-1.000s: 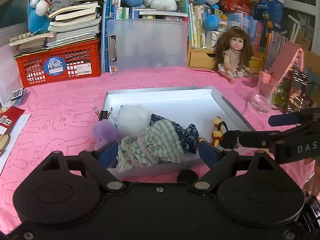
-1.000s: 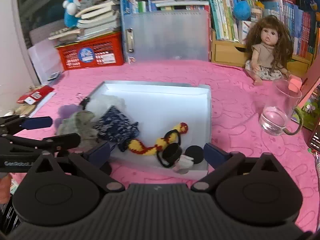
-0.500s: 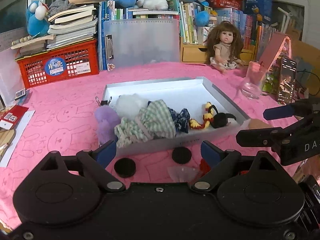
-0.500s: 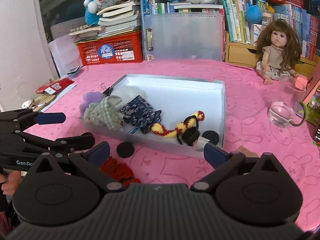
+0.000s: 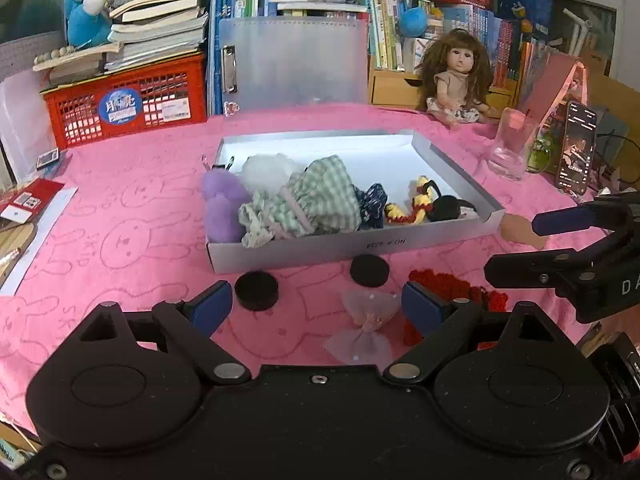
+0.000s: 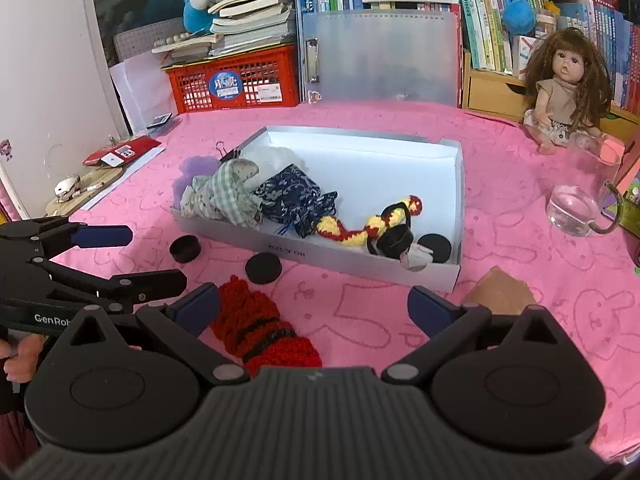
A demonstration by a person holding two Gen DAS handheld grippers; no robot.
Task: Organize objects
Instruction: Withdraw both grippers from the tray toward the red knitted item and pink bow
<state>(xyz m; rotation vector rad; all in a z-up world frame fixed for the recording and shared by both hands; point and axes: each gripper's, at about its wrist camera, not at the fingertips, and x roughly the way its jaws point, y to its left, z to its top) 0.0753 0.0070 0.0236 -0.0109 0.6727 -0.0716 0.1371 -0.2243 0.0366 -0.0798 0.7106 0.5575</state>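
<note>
You have drawn both tools back from the box since a second ago, so items on the desk in front of it that were hidden then now show; your left tool [image 5: 316, 306] is spread wide with nothing between its pads, and your right tool [image 6: 314, 306] is likewise spread and holds nothing. Nearest your left tool a sheer pink bow [image 5: 362, 334] lies on the pink desk [image 5: 120, 240], with a black disc [image 5: 256, 291] just beside the left pad; a second black disc [image 5: 369, 270] sits near the box wall. Nearest your right tool a red knitted piece [image 6: 260, 326] lies between the pads but untouched; a brown card [image 6: 498, 292] lies beside the right pad. Further on, the white box [image 5: 320, 250] holds a checked cloth [image 5: 308, 204], a dark blue floral cloth [image 6: 294, 196], a white fluffy ball [image 5: 266, 168], a purple plush [image 5: 222, 208] and a yellow-and-red knitted cord [image 6: 360, 228]. Beyond it, a glass [image 6: 576, 204] and a doll [image 6: 562, 88] stand at the right.
</note>
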